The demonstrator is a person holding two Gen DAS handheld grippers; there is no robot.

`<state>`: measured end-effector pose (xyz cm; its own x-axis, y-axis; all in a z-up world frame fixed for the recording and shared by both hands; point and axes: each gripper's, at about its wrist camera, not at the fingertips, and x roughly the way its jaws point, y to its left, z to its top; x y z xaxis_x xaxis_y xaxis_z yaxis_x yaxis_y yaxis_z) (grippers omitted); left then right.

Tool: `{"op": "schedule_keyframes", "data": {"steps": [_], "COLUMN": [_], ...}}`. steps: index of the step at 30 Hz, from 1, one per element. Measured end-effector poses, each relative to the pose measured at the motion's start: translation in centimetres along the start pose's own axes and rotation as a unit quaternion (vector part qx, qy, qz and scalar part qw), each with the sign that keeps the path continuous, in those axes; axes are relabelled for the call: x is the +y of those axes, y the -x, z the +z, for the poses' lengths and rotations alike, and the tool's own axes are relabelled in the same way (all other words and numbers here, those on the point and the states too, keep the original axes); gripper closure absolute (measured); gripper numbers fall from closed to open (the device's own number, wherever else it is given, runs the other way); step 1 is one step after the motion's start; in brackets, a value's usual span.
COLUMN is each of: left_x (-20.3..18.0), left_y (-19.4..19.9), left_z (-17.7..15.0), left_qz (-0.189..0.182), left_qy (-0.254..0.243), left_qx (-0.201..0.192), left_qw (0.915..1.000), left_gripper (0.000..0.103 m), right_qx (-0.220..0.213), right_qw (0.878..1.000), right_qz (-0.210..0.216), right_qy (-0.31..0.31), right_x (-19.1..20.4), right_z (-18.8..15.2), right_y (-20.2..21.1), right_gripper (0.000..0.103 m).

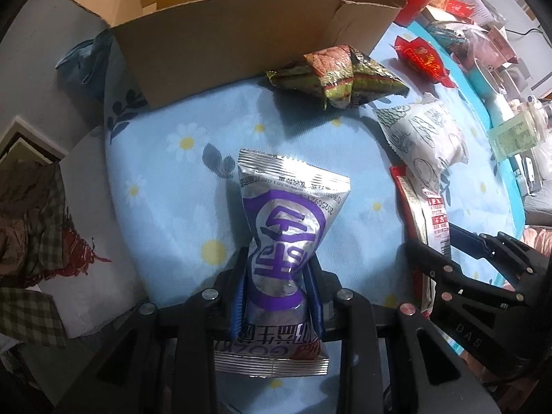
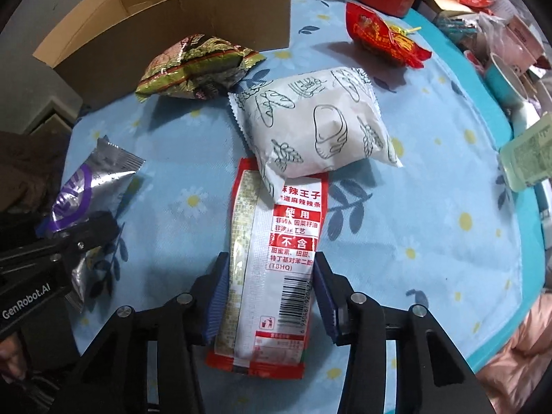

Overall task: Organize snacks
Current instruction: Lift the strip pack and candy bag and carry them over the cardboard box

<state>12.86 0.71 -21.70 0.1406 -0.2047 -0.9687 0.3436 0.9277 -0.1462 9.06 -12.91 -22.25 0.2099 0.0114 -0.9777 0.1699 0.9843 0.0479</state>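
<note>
My left gripper [image 1: 277,262] is shut on a silver and purple snack packet [image 1: 286,214], pinched at its waist above the blue flowered tablecloth [image 1: 179,186]. In the right wrist view, that same packet [image 2: 86,186] shows at the left edge. My right gripper [image 2: 270,258] points down over a long red and white snack packet [image 2: 276,276], with a blue pad touching each long edge. The packet lies flat, its far end tucked under a white bread packet [image 2: 317,120]. An open cardboard box [image 1: 241,45] with snacks inside stands at the back left.
A crumpled green packet [image 2: 193,65] lies beside the box [image 2: 155,27]. A red packet [image 2: 383,38] sits further back. Tins, bowls and boxes crowd the table's right rim [image 2: 517,69]. The table's edge falls away at the left, above a checked cloth [image 1: 31,214].
</note>
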Motion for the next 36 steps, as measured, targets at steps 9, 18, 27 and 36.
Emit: {"op": "schedule_keyframes", "data": {"steps": [9, 18, 27, 36], "left_x": [-0.7, -1.3, -1.6, -1.7], "left_y": [1.9, 4.2, 7.7, 11.9], "left_z": [-1.4, -2.7, -2.9, -1.6], "left_qz": [-0.007, -0.018, -0.030, -0.036], "left_qy": [-0.010, -0.020, -0.026, -0.034], "left_qx": [-0.014, -0.030, -0.061, -0.114], "left_qw": [0.9998, 0.9992, 0.9973, 0.9923], "left_gripper": [0.075, 0.077, 0.077, 0.077], "right_qx": [-0.012, -0.038, -0.063, -0.102], "right_qw": [0.999, 0.997, 0.996, 0.992], "right_qz": [0.047, 0.058, 0.066, 0.075], "right_qy": [0.014, 0.015, 0.016, 0.023], "right_x": [0.4, 2.0, 2.0, 2.8], "right_z": [-1.3, -2.7, -3.3, -2.5], "right_y": [1.7, 5.0, 9.0, 12.9], "right_gripper": [0.058, 0.059, 0.059, 0.059]}}
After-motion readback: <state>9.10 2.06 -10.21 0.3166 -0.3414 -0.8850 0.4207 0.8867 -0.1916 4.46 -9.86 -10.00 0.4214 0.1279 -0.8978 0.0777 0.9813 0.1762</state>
